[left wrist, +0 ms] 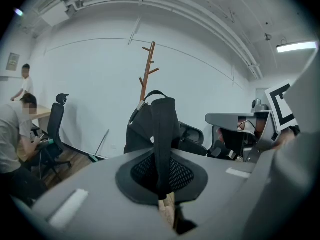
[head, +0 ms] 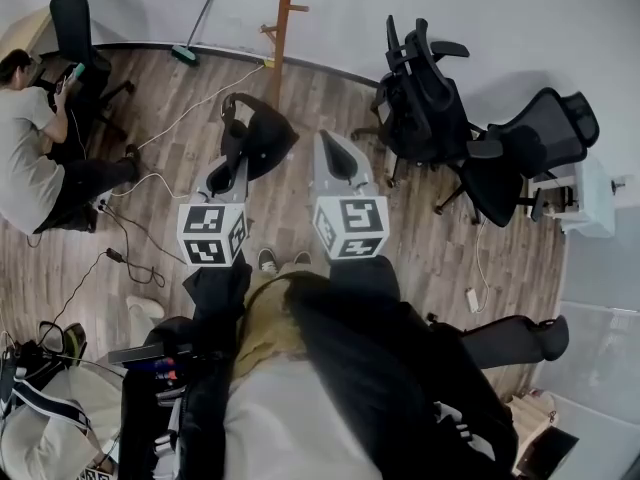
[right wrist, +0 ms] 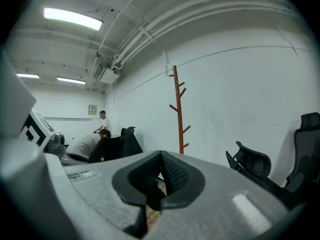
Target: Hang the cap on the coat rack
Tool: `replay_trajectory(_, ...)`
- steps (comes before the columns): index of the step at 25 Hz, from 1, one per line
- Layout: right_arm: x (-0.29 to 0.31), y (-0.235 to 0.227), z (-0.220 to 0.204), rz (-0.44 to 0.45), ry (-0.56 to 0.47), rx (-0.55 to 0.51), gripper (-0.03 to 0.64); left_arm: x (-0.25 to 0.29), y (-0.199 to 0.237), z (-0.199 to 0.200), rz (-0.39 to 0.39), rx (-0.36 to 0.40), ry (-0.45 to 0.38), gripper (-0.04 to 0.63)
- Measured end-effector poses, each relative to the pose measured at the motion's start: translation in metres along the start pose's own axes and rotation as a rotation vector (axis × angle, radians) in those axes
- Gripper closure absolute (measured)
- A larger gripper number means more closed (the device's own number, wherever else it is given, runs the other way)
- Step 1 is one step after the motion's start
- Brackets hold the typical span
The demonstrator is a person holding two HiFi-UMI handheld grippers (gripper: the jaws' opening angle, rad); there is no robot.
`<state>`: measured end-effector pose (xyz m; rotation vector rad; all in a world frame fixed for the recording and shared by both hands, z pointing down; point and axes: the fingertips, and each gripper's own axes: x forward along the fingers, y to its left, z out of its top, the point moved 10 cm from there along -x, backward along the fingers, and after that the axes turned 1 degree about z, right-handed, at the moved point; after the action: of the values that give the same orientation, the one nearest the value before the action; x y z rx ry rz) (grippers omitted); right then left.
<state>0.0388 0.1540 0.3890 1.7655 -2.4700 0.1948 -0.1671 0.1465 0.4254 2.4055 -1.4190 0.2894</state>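
A black cap (head: pixel 262 138) hangs from my left gripper (head: pixel 236 164), which is shut on its strap; in the left gripper view the cap (left wrist: pixel 150 126) rises straight up out of the closed jaws of the left gripper (left wrist: pixel 162 186). The wooden coat rack (head: pixel 283 18) stands against the far wall, ahead of both grippers and apart from the cap. It shows behind the cap as the coat rack (left wrist: pixel 147 71) and to the right of centre as the coat rack (right wrist: pixel 179 111). My right gripper (head: pixel 331 140) is beside the left one, shut and empty, seen up close as the right gripper (right wrist: pixel 160 176).
Two black office chairs (head: pixel 430 108) (head: pixel 530 148) stand right of the rack. A seated person (head: pixel 30 158) is at a desk on the left, with cables (head: pixel 140 228) trailing over the wooden floor. A broom (head: pixel 195 28) leans on the wall. A bag (head: pixel 50 418) lies at lower left.
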Motion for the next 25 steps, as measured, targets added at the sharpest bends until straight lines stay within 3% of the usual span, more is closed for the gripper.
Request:
replay_trajectory(9, 0.014, 0.003, -0.01, 0.01, 0.037, 0.008, 0.62, 0.007, 0.012, -0.014, 0.014, -0.035, 0.031, 0.591)
replay_trajectory(20, 0.076, -0.04, 0.018, 0.102, -0.02, 0.021, 0.62, 0.058, 0.02, 0.037, 0.104, 0.003, -0.023, 0.591)
replay_trajectory(25, 0.104, -0.081, 0.021, 0.126, -0.032, 0.039, 0.62, 0.101, 0.012, 0.057, 0.124, 0.028, -0.032, 0.591)
